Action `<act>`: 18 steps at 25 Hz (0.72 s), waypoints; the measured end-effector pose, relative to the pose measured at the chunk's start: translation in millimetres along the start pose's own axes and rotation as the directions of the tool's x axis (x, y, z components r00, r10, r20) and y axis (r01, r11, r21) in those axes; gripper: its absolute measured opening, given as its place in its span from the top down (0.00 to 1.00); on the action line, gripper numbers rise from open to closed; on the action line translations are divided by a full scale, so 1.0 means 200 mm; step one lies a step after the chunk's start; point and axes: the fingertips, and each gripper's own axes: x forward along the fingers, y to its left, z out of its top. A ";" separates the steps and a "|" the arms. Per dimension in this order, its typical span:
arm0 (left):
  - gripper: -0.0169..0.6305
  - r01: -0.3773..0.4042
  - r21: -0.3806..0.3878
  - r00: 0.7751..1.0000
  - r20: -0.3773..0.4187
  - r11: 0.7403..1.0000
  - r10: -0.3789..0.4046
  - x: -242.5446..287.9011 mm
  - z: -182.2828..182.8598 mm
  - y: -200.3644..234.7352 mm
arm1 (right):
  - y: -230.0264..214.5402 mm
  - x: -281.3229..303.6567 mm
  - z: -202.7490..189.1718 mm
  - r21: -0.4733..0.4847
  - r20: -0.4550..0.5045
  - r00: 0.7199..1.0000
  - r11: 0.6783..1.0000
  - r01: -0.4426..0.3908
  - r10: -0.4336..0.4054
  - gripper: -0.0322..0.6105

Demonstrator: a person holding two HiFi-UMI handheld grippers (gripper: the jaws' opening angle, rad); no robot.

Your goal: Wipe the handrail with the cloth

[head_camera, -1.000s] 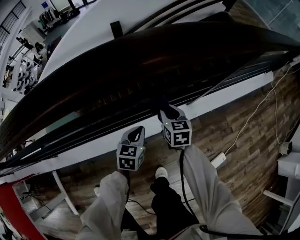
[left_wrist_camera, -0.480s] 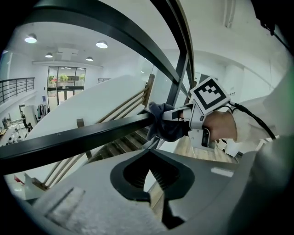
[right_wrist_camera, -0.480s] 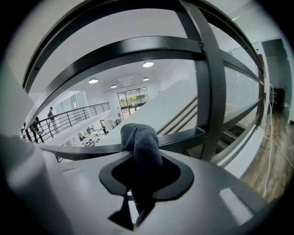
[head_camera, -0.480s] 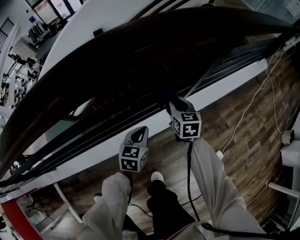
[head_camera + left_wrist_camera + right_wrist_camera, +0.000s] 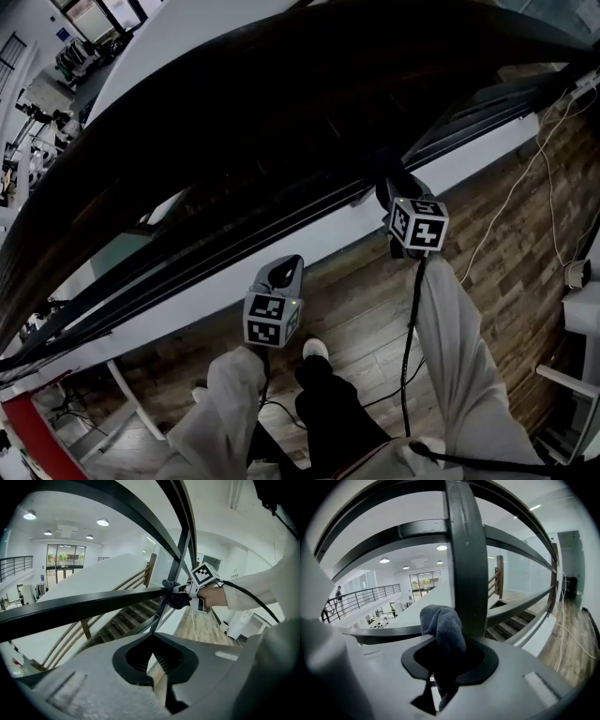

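The dark handrail [image 5: 281, 103] sweeps across the top of the head view. My right gripper [image 5: 392, 186] reaches up against its underside at the right, shut on a dark grey-blue cloth [image 5: 443, 630]. In the right gripper view the cloth bulges out of the jaws beside a black upright bar [image 5: 464, 559]. The left gripper view shows the cloth [image 5: 177, 599] pressed on a black rail [image 5: 93, 604]. My left gripper [image 5: 286, 272] hangs lower and to the left, away from the rail. Its jaws [image 5: 157, 663] are shut with nothing between them.
A white ledge [image 5: 234, 272] runs under the railing bars. Wooden floor [image 5: 506, 281] lies at the right with a white cable [image 5: 525, 178] across it. White furniture [image 5: 577, 328] stands at the right edge. Stairs [image 5: 122, 620] descend beyond the railing. My shoe [image 5: 314, 349] is below.
My right gripper has slid to the right along the handrail with the cloth in it. The left gripper has stayed in about the same place.
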 end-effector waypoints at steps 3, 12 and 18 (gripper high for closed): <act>0.97 -0.030 -0.025 0.999 -0.014 0.999 0.029 -0.09 -0.10 0.08 | -0.06 -0.01 0.01 0.027 -0.006 0.999 0.999 0.044 -0.044 0.82; 0.97 -0.121 -0.145 0.992 0.009 0.982 0.124 -0.53 -0.30 0.39 | 0.42 -0.19 -0.02 0.047 -0.014 0.999 0.998 0.030 -0.029 0.82; 0.97 -0.162 -0.193 0.985 0.030 0.968 0.171 -0.98 -0.45 0.65 | 1.23 -0.32 -0.12 -0.067 -0.048 0.995 0.994 -0.085 0.082 0.82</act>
